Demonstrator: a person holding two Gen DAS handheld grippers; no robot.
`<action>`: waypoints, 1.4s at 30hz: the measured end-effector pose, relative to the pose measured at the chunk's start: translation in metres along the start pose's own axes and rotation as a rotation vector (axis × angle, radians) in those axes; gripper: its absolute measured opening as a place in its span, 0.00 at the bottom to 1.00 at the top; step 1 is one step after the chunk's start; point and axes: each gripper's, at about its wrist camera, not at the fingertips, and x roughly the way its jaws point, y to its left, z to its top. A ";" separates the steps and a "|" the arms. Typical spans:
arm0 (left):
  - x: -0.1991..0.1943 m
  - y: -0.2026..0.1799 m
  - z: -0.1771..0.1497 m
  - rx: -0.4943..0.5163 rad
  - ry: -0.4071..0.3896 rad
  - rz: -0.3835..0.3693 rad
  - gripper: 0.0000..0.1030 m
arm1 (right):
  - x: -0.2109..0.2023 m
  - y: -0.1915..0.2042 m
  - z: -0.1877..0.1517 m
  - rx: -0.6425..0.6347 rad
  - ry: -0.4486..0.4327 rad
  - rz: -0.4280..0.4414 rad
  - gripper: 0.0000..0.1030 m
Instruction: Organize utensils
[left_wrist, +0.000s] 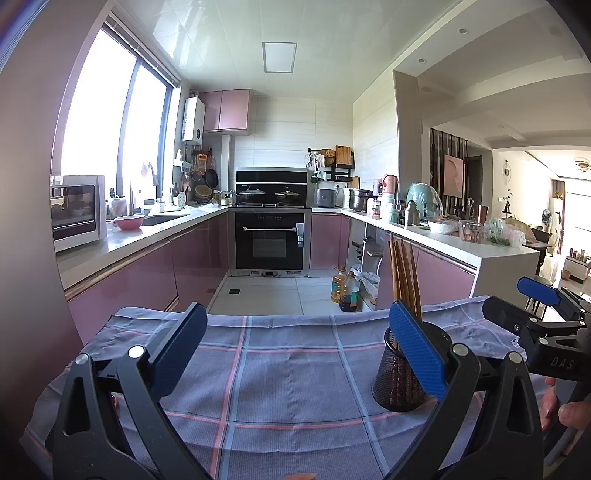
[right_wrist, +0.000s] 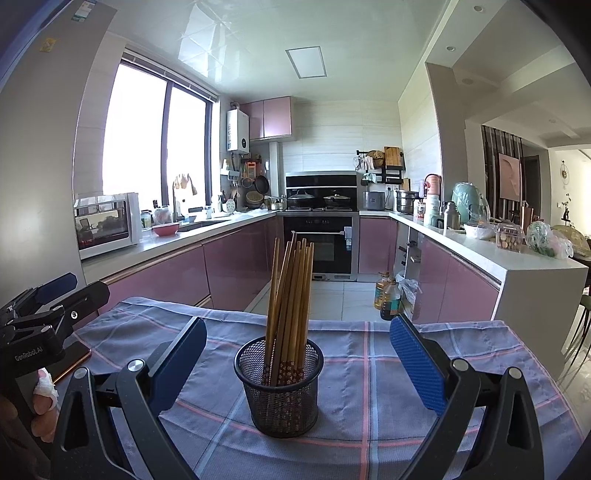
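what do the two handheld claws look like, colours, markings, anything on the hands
Both claws, left claw and right claw, share one build: black plastic scissor arms with silver pivot rivets, and flat fingers faced with textured blue pads. White lettering marks the bodies, "GenRobot.AI" on the left. A white bandage wraps one fingertip of the left hand.

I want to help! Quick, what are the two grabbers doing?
Left gripper: open, holding nothing.
Right gripper: open, empty, mesh cup of chopsticks between its fingers.
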 end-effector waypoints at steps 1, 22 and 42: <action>0.000 0.000 0.000 0.000 0.000 0.001 0.94 | 0.000 0.000 0.000 0.001 -0.001 -0.001 0.93; 0.001 0.001 -0.001 0.000 0.004 0.004 0.94 | 0.002 0.000 0.000 0.008 0.002 -0.003 0.93; -0.002 0.001 -0.003 0.001 0.008 0.004 0.94 | 0.003 0.000 0.000 0.013 -0.002 -0.002 0.93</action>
